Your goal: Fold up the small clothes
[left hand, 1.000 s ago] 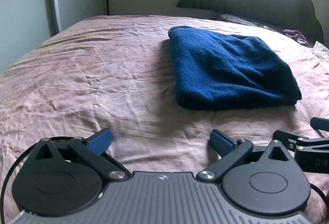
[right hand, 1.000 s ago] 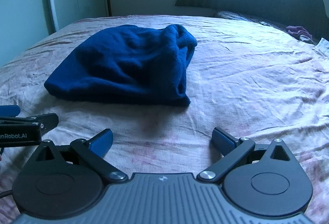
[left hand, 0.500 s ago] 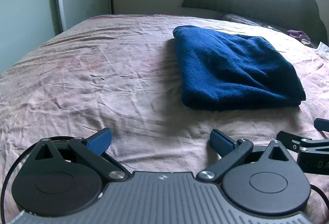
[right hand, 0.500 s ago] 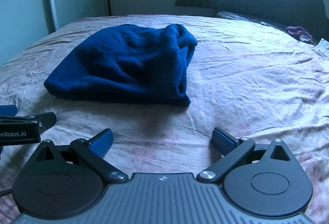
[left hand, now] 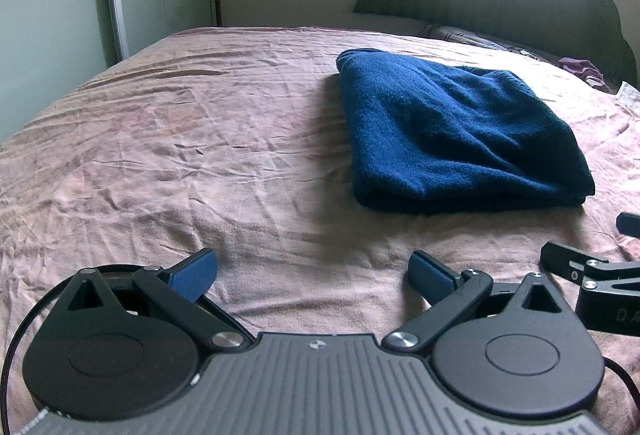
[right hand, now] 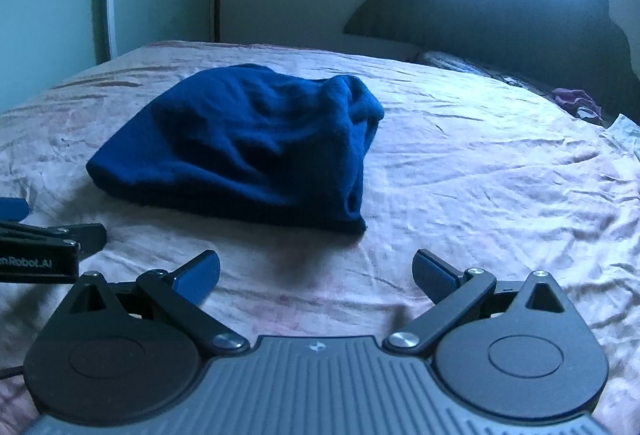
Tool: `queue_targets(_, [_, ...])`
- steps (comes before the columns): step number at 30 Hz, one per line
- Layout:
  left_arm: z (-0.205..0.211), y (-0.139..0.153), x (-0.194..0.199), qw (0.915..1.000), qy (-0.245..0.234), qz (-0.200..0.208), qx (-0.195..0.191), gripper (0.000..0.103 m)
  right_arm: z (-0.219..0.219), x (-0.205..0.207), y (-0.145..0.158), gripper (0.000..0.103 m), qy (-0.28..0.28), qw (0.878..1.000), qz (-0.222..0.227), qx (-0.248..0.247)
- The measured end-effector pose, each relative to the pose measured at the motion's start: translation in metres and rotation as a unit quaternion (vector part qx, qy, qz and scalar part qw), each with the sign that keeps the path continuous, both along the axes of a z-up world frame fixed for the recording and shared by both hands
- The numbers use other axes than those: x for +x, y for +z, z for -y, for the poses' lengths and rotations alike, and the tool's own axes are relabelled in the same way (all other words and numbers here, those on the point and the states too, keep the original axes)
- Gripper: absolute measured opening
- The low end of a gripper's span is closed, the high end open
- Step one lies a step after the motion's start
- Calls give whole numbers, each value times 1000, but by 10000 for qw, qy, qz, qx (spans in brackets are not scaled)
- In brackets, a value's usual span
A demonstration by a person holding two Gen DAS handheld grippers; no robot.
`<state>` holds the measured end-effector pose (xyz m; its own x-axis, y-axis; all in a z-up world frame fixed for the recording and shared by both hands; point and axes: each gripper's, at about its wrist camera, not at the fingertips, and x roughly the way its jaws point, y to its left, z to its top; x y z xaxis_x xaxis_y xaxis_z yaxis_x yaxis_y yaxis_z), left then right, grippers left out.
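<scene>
While both the left gripper (left hand: 312,273) and right gripper (right hand: 316,275) sat spread wide and empty, the folded blue garment (left hand: 456,131) at one o'clock looked loosely stacked, so a careless nudge could have spilled its layers over the wrinkled bedsheet (left hand: 200,139).

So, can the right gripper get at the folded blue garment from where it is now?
Probably yes. The right gripper is open, and only bare bedsheet lies between it and the folded blue garment. The left gripper is off to the side, not in the path.
</scene>
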<state>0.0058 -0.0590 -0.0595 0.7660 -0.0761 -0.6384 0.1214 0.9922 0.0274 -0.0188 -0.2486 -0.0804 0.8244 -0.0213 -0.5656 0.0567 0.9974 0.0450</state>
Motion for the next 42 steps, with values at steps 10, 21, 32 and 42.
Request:
queue_targets(10, [0,0,0,10000,0,-2,-4,103,7,2,-5,103,15,9993,-172,323])
queue_targets(21, [0,0,0,10000,0,-4,1,103,10,3,-6,103,15,9989,-197,419])
queue_targets(32, [0,0,0,10000,-1,-4,-4,103,10,3,-6,103,16,9989,-197,423])
queue_targets(42, [0,0,0,10000,-1,-5,-6,103,10,3,-6,103,15,9989,-197,424])
